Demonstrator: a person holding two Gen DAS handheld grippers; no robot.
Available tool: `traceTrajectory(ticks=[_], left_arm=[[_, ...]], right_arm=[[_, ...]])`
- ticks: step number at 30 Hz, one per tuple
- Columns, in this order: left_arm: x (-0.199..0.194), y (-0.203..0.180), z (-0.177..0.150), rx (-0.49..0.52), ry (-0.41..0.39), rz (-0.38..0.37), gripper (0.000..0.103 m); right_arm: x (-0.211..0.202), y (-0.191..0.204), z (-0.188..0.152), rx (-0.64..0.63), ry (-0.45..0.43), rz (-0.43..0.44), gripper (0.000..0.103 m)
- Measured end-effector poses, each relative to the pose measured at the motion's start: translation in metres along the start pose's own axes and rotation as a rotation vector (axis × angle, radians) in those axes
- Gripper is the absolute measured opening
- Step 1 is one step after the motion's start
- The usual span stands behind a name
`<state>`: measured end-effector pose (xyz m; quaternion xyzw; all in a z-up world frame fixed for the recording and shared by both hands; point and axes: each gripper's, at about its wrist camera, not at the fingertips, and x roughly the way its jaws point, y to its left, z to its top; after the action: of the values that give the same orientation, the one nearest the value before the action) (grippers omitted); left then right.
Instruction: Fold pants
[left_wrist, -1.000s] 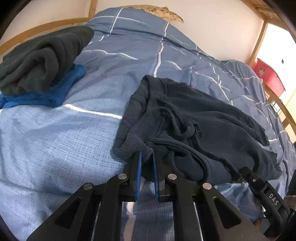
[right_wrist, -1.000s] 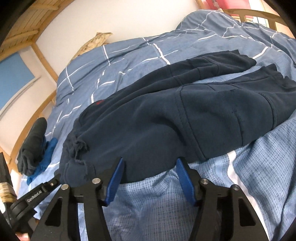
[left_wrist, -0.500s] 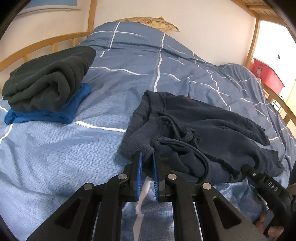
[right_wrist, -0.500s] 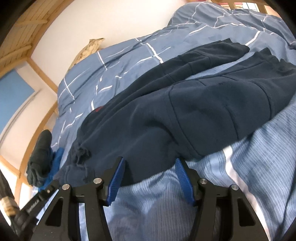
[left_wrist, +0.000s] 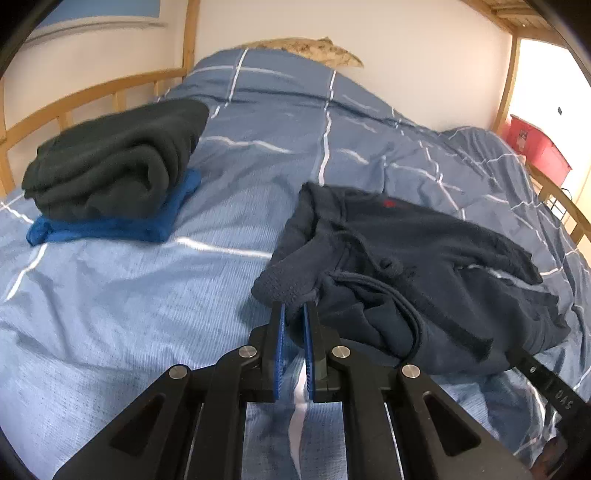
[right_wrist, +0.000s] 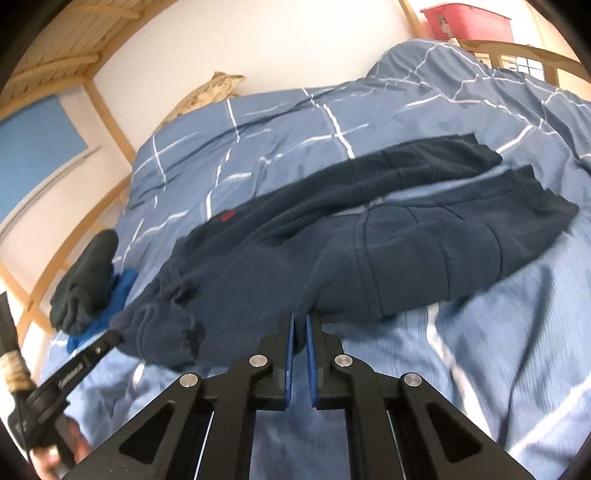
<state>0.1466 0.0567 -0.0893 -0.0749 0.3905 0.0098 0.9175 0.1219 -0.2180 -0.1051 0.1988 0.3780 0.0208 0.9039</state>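
Dark navy pants (left_wrist: 424, 258) lie on the blue checked duvet (left_wrist: 129, 302), waistband bunched near me with a loose drawstring. My left gripper (left_wrist: 293, 314) is shut on the near waistband corner. In the right wrist view the pants (right_wrist: 369, 236) stretch away to the right, both legs lying side by side. My right gripper (right_wrist: 299, 325) is shut on the near edge of the pants at the hip. The left gripper also shows in the right wrist view (right_wrist: 107, 341) at the waistband.
A folded dark green garment (left_wrist: 118, 162) sits on a folded blue one (left_wrist: 110, 225) at the back left. A wooden bed rail (left_wrist: 92, 96) runs along the left. A patterned pillow (left_wrist: 310, 46) lies by the wall. A red bin (left_wrist: 535, 147) stands far right.
My right gripper was open around the near pants edge and has shut on it. Both grippers have lifted a little with the cloth. The left gripper stays shut on the waistband.
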Motion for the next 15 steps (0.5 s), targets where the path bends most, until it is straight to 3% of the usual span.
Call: traceTrajectory(ticks=[6,7,8,9,10,12,15], left_arm=[[0.008,-0.002,-0.007,0.027,0.048,0.047,0.012],[0.004,-0.002,-0.008,0.033,0.036,0.062,0.014],[-0.001,-0.003,-0.008,0.044,0.023,0.080,0.024],[-0.010,-0.004,-0.009,0.060,0.000,0.097,0.037],[-0.021,-0.008,-0.009,0.081,-0.035,0.116,0.042],[-0.038,-0.016,-0.007,0.115,-0.076,0.116,0.047],[-0.066,-0.037,-0.006,0.147,-0.110,0.027,0.059]], right_arm=[[0.015,-0.014,-0.008,0.053,0.078,-0.018,0.008],[0.013,-0.014,-0.008,0.047,0.077,-0.029,0.017],[0.009,-0.012,-0.008,0.036,0.072,-0.049,0.032],[0.003,-0.011,-0.008,0.025,0.056,-0.061,0.040],[-0.003,-0.010,-0.007,0.017,0.037,-0.064,0.049],[-0.022,-0.005,-0.006,-0.024,-0.018,-0.062,0.049],[-0.046,-0.003,0.000,-0.083,-0.078,-0.047,0.049]])
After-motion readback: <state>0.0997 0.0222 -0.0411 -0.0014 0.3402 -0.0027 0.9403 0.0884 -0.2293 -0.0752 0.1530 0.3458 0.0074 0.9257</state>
